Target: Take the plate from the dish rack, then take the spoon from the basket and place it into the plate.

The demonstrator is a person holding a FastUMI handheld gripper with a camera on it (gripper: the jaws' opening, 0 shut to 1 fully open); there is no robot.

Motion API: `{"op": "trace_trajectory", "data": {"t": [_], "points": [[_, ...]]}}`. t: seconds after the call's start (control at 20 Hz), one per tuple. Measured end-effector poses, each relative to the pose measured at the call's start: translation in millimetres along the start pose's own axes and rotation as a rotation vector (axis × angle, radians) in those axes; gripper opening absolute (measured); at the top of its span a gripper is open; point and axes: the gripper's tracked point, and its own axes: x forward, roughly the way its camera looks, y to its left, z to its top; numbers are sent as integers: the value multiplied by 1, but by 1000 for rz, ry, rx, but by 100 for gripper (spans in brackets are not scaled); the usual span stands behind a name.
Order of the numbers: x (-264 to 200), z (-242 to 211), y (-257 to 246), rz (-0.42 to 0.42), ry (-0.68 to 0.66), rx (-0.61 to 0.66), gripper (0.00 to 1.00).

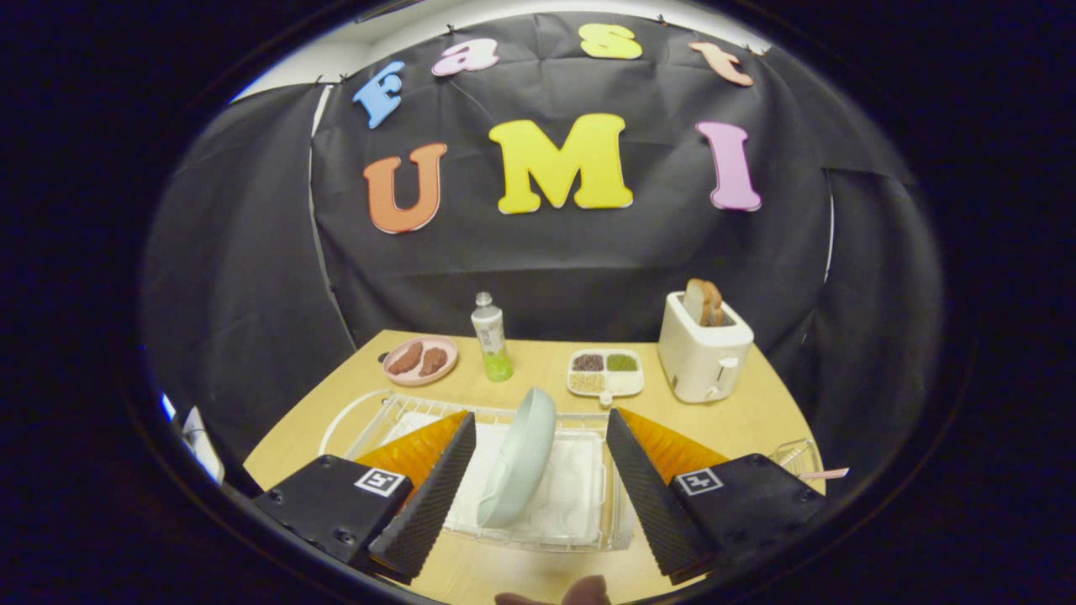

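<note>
Standing on edge in the rack [370, 428], the plate [521, 458] sits between the wide-open jaws of the gripper [538, 491], which grip nothing. Behind the rack on the worktop [538, 361] are a dish [419, 360] with brown pieces, a bottle [490, 337], a tray [605, 372] and a toaster [703, 353]. Just right of the right finger lies the basket [799, 455].

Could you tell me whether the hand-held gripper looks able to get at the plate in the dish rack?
Probably yes: the hand-held gripper is open, and the plate stands on edge between its fingers in the dish rack, nothing blocking.
</note>
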Motion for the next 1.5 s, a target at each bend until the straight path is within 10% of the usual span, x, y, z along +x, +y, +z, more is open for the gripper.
{"op": "trace_trajectory", "data": {"t": [0.4,0.7,0.95,1.5], "points": [[67,-43,19,54,291,122,99],[92,-65,28,25,415,180,80],[95,-71,20,-66,475,172,46],[74,-40,4,-335,479,122,37]]}}
